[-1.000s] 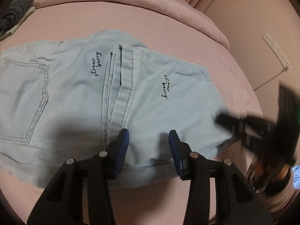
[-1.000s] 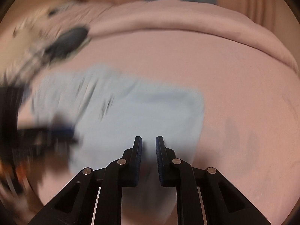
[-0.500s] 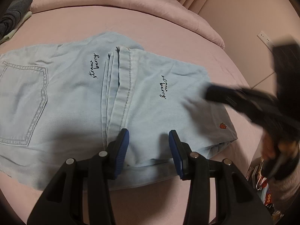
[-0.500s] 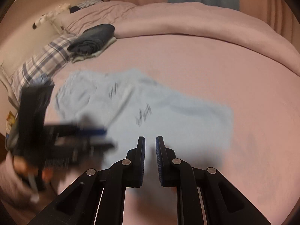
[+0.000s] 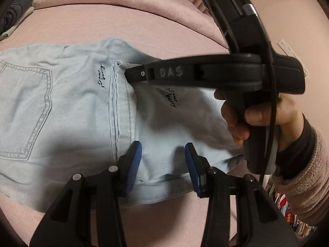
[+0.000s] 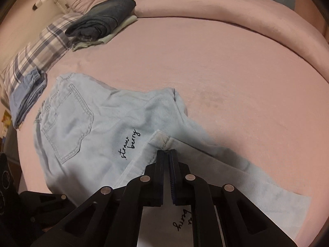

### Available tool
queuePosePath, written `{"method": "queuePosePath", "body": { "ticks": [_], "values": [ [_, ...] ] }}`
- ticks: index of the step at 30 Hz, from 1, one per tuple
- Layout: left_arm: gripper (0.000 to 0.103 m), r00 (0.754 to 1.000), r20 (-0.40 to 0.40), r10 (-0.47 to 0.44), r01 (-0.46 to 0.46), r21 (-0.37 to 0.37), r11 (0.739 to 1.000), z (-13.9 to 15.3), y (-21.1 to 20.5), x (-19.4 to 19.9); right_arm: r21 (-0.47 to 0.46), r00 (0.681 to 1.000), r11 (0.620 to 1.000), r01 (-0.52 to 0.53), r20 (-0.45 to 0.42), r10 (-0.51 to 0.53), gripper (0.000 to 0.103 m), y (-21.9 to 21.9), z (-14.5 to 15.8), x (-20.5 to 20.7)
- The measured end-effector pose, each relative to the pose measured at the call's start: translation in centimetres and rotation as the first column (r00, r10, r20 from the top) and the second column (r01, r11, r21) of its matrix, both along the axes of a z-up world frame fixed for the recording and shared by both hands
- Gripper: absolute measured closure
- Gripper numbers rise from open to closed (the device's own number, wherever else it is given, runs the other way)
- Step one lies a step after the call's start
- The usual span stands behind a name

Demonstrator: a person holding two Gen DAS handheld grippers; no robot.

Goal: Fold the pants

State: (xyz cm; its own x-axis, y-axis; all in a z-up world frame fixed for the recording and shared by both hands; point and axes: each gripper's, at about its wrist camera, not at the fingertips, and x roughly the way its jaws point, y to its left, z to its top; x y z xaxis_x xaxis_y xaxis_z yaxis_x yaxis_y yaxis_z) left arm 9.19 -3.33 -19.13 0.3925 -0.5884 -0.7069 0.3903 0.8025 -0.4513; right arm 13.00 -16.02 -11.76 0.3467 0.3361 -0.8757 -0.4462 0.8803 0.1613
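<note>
Light blue denim pants (image 5: 61,107) lie partly folded on a pink bed, back pocket at the left, leg hems folded over the middle. My left gripper (image 5: 163,160) is open, its blue pads hovering over the near edge of the folded leg. My right gripper (image 6: 167,154) is shut at the far corner of the leg hem (image 6: 162,139), which looks pinched between its pads. It also shows in the left wrist view (image 5: 131,75), reaching in from the right. The pants also show in the right wrist view (image 6: 82,123).
The pink bed sheet (image 6: 226,72) spreads all around, with a rolled pink duvet (image 6: 226,16) at the far side. A dark folded garment (image 6: 102,20) on a pale cloth, a plaid pillow (image 6: 35,53) and folded blue clothes (image 6: 26,96) lie at the far left.
My right gripper has swung in from the right across the pants, closed further, and now sits at the far hem corner. My left gripper has stayed open over the near edge.
</note>
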Motion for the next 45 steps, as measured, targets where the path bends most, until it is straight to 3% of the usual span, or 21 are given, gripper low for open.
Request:
{"method": "queuePosePath", "body": {
  "ticks": [4,6,9,11,15,18,20,24,28,29,30,32,34,37,39,45],
  "values": [
    [0.06,1.0,0.007,0.0,0.0,0.012,1.0,0.0,0.1,-0.4,0.145,0.992,0.984,0.107,-0.08,-0.096,0.093,-2.4,0.1,0.5],
    [0.06,1.0,0.005,-0.001,0.001,0.015,1.0,0.0,0.3,-0.5,0.154,0.997,0.985,0.077,-0.036,-0.072,0.093,-2.0,1.2,-0.5],
    [0.06,1.0,-0.001,0.008,-0.008,-0.006,1.0,0.1,0.7,-0.5,0.094,1.0,0.995,0.013,0.019,-0.015,0.093,-0.2,1.5,-0.6],
    [0.062,1.0,-0.002,0.018,-0.018,-0.011,1.0,0.5,0.8,-0.5,0.025,1.0,0.999,0.025,-0.016,-0.025,0.093,0.4,0.1,0.8],
    [0.066,0.999,-0.022,0.039,-0.04,-0.063,0.997,0.6,2.1,-1.1,0.113,0.995,0.989,0.093,-0.053,-0.088,0.092,-0.8,0.1,2.0],
    [0.065,0.997,-0.041,0.069,-0.073,-0.096,0.993,1.0,3.7,-1.8,0.153,0.995,0.983,0.099,0.003,-0.101,0.092,-1.9,2.2,0.1],
    [0.054,0.994,-0.025,0.11,-0.111,-0.077,0.991,1.4,5.0,-2.4,0.135,0.996,0.988,0.074,0.033,-0.079,0.092,-2.1,3.0,-1.9],
    [0.054,0.978,-0.043,0.205,-0.208,-0.122,0.97,1.7,9.1,-3.8,0.088,0.998,0.996,0.028,0.062,-0.033,0.092,-1.4,2.6,-5.5],
    [0.053,0.945,-0.076,0.317,-0.325,-0.164,0.931,1.8,13.1,-4.9,0.028,0.999,0.999,-0.046,0.017,0.046,0.092,0.7,-1.0,-7.2],
    [0.052,0.936,-0.084,0.341,-0.351,-0.165,0.922,1.9,14.0,-5.2,0.006,0.998,0.999,-0.045,0.041,0.044,0.092,1.1,-1.6,-7.5],
    [0.05,0.925,-0.091,0.369,-0.379,-0.16,0.912,1.9,14.9,-5.4,-0.014,0.994,0.999,-0.052,0.091,0.053,0.092,1.4,-1.4,-7.9],
    [0.045,0.898,-0.112,0.425,-0.439,-0.169,0.883,1.8,17.0,-6.0,-0.046,0.994,0.997,-0.06,0.092,0.064,0.092,1.8,-0.9,-8.0],
    [0.043,0.875,-0.145,0.462,-0.483,-0.194,0.854,1.2,18.6,-6.7,-0.022,0.996,0.999,-0.05,0.07,0.051,0.092,1.3,0.0,-8.3],
    [0.041,0.836,-0.196,0.513,-0.547,-0.218,0.808,0.1,20.2,-7.3,0.039,0.993,0.997,-0.059,0.104,0.055,0.091,1.0,1.4,-10.0],
    [0.041,0.812,-0.242,0.531,-0.582,-0.257,0.772,-0.7,21.1,-6.9,0.077,0.992,0.995,-0.067,0.11,0.058,0.092,0.8,1.7,-11.4],
    [0.04,0.72,-0.362,0.593,-0.694,-0.365,0.621,-1.1,23.7,-4.7,0.094,0.994,0.995,-0.028,0.111,0.018,0.092,0.2,1.4,-12.5]
  ]
}}
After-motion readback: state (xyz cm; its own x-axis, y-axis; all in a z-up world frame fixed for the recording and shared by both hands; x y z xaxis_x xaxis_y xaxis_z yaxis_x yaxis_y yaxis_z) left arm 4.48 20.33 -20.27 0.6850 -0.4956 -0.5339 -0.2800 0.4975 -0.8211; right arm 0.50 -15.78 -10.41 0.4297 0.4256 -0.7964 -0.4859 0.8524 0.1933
